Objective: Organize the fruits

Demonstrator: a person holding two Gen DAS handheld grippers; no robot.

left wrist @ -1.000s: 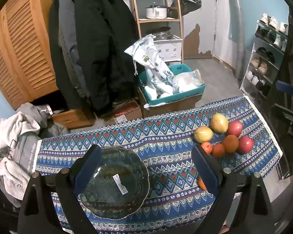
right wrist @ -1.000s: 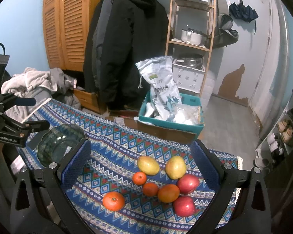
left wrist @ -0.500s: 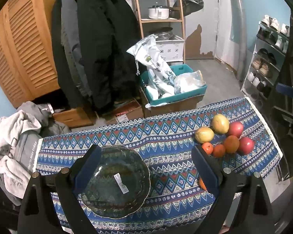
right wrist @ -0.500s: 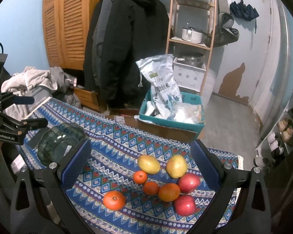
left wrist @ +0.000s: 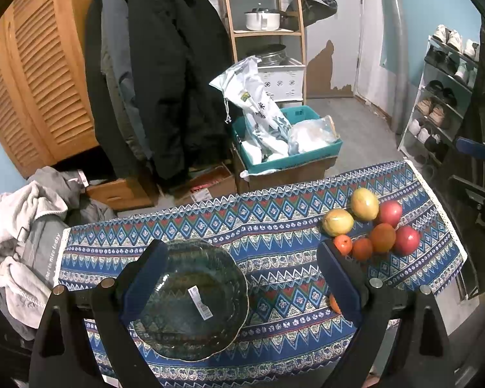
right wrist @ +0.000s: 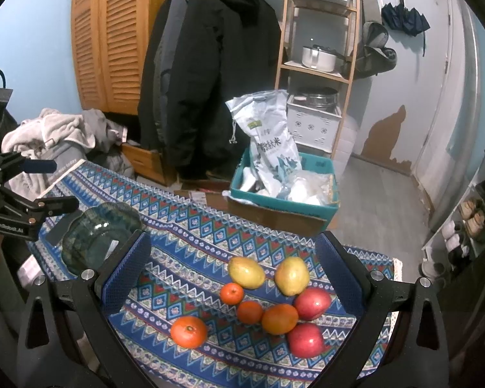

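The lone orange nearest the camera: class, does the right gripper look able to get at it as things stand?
Probably yes. The right gripper is open above the fruit, and the orange sits apart from the other fruit with bare tablecloth around it and nothing covering it.

Lone orange [left wrist: 334,304] mostly hidden behind the left gripper's finger [left wrist: 339,278]; glass bowl [right wrist: 93,242] partly covered by the right gripper's finger [right wrist: 126,268].

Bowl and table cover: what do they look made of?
Bowl: looks like dark tinted glass, glossy. The cloth pattern shows through it, highlights run along its scalloped rim, and a white sticker sits inside. It could be clear plastic.

Table cover: woven fabric, matte, with a blue geometric print and a pale trim along its edge that drapes over the side.
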